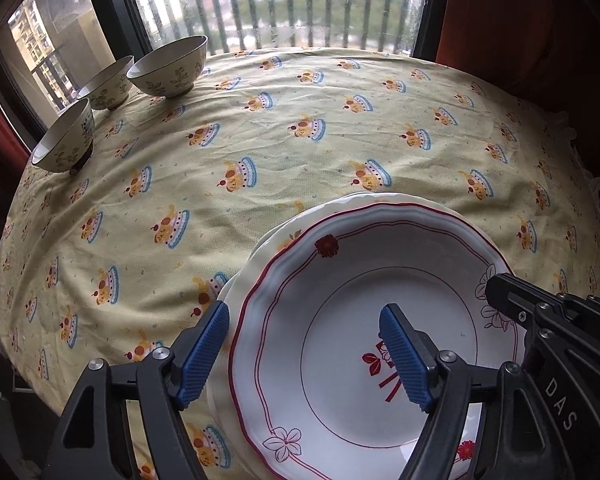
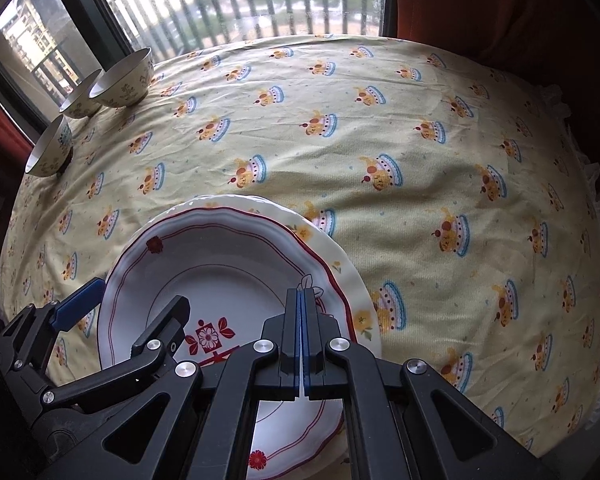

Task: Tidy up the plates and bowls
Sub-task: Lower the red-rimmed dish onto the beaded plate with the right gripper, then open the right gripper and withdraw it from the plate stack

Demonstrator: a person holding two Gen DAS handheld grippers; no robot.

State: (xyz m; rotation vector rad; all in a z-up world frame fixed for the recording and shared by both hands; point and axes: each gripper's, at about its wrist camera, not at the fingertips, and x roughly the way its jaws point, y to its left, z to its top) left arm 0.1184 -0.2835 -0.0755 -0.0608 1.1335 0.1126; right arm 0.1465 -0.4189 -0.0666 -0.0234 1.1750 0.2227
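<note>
A white plate with a wavy red rim [image 1: 340, 280] lies on top of a cream plate [image 1: 256, 268] at the near side of the table. My left gripper [image 1: 304, 356] is open and straddles the white plate's left rim: one blue pad stands outside the rim, the other over the plate's well, and neither presses on it. My right gripper [image 2: 302, 308] is shut, pads together with nothing between them, over the plate's right rim [image 2: 328, 276]. Its black tip [image 1: 500, 292] also shows in the left wrist view. Three cream bowls with leaf prints [image 1: 168, 68] [image 1: 108, 84] [image 1: 66, 140] stand upright at the far left.
A yellow cloth with a cake pattern [image 1: 300, 100] covers the round table. Behind it are a window with railings [image 1: 284, 8] and dark red curtains [image 1: 520, 20]. The cloth's frilled edge [image 2: 592, 208] hangs off at the right. The bowls stand close to the left edge.
</note>
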